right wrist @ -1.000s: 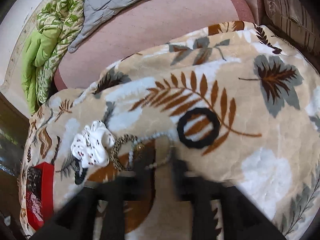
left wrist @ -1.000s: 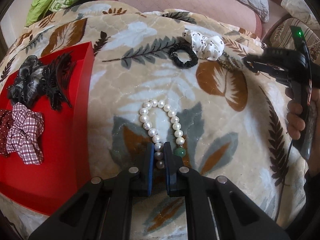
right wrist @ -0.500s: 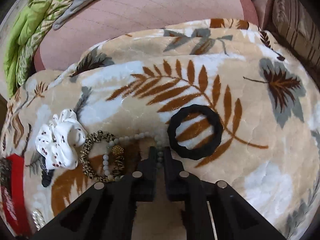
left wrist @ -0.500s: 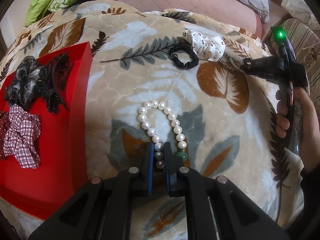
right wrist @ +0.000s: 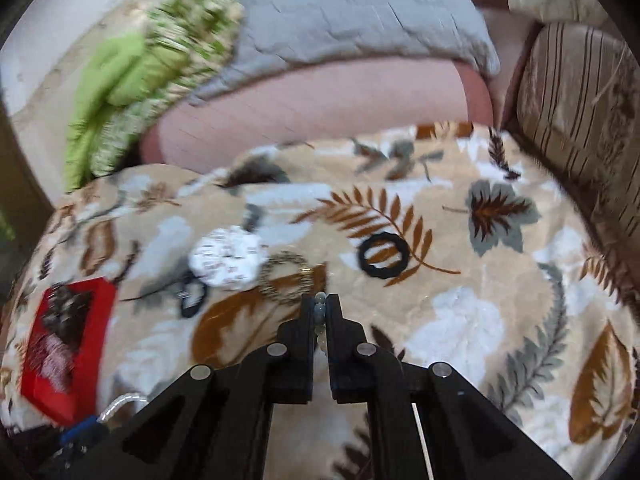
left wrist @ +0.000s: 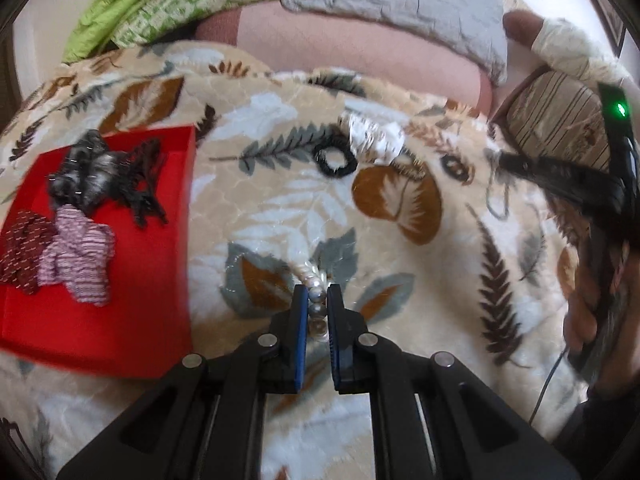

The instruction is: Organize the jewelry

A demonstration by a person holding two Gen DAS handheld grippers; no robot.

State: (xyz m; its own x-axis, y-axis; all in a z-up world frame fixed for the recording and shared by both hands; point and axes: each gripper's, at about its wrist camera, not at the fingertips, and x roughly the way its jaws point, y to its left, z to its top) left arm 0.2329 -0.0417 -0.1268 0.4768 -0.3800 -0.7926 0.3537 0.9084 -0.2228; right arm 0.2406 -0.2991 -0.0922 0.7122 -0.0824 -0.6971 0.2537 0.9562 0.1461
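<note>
My left gripper (left wrist: 318, 312) stays clenched on the pearl necklace (left wrist: 314, 280), now lifted, strand bunched ahead of the fingertips. My right gripper (right wrist: 320, 316) has clamped the grey bead bracelet (right wrist: 319, 312), raised off the blanket (right wrist: 460, 320).

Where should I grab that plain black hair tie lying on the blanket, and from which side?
Take the black hair tie across its near band, coming from above with one finger of the tool inside the hole and one outside. It lies flat as an open ring on the blanket, apart from the leopard-print tie, so the near arc looks free. The soft blanket should let the fingertips press under it.
</note>
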